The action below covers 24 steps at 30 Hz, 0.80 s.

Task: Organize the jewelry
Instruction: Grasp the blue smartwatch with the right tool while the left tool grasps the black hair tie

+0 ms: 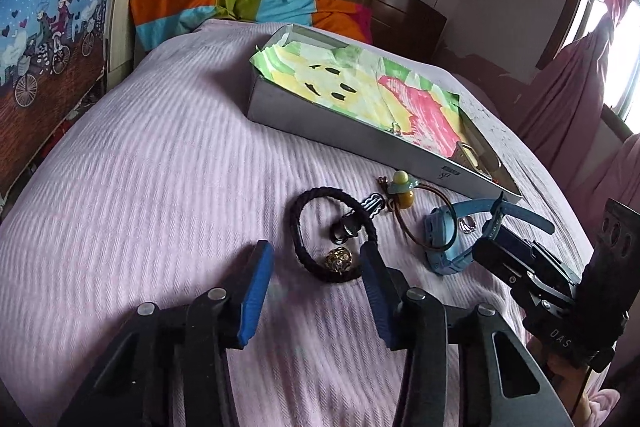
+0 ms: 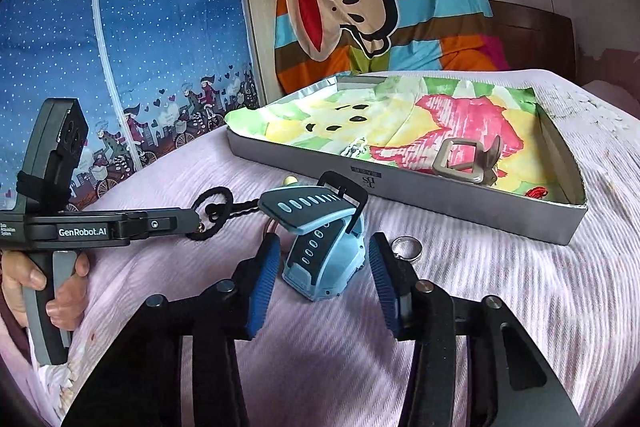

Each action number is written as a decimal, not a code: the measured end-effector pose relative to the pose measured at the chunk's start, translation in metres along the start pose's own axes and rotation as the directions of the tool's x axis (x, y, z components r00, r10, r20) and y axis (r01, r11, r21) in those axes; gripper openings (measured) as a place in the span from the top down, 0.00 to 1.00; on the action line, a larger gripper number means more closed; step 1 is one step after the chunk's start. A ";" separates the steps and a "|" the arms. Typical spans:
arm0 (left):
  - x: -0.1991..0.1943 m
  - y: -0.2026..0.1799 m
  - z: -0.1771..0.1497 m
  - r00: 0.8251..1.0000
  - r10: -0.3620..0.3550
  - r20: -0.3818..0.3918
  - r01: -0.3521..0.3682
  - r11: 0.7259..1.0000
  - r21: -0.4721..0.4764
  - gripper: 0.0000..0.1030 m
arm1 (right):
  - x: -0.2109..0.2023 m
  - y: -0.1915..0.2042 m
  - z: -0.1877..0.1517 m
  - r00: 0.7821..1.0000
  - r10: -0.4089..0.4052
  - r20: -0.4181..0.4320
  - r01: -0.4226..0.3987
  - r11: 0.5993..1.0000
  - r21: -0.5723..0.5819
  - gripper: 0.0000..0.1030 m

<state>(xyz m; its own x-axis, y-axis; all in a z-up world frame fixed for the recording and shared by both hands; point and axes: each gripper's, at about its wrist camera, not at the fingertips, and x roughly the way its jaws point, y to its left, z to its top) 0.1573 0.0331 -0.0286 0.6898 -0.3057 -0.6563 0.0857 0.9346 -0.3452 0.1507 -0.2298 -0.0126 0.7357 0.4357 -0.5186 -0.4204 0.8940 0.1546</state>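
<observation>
On the bed (image 2: 500,287), near the box's (image 2: 400,193) front wall, the blue watch (image 2: 324,259) stands between the parted, empty fingers of the right hand-held gripper (image 2: 322,283). Its body should be pinched, not the strap. The left hand-held gripper (image 1: 316,287), wide open, holds nothing beside the black hair tie (image 1: 304,203).

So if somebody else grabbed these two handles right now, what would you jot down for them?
Left gripper: open, empty, beside the black hair tie.
Right gripper: open, straddling the blue watch, not gripping.
Box: already holds a buckle, a small chain and something red.
Left on the bedspread: watch, hair tie, gold bead, silver ring, beaded cord.
</observation>
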 end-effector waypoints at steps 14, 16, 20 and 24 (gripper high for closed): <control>0.012 0.010 0.002 1.000 -0.001 -0.014 0.000 0.999 -0.045 0.88 | 0.013 0.006 -0.001 1.000 0.018 -0.019 -0.018 1.000 -0.012 0.79; 0.011 0.007 0.001 1.000 0.006 -0.004 -0.006 0.999 -0.033 0.88 | 0.014 0.008 0.000 1.000 0.020 -0.018 -0.021 1.000 -0.019 0.80; 0.005 0.003 0.000 1.000 0.018 0.023 -0.017 1.000 -0.019 0.88 | 0.011 0.011 -0.001 0.999 0.034 -0.004 -0.034 0.999 -0.037 0.88; -0.007 -0.003 -0.001 0.997 0.018 0.070 -0.019 1.000 0.005 0.88 | 0.007 0.015 0.000 0.999 0.037 0.008 -0.037 0.998 -0.056 0.97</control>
<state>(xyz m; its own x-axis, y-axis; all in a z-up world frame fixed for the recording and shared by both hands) 0.1520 0.0325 -0.0238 0.7400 -0.2750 -0.6138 0.0762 0.9410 -0.3298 0.1498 -0.2137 -0.0140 0.7240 0.4695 -0.5053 -0.4761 0.8703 0.1265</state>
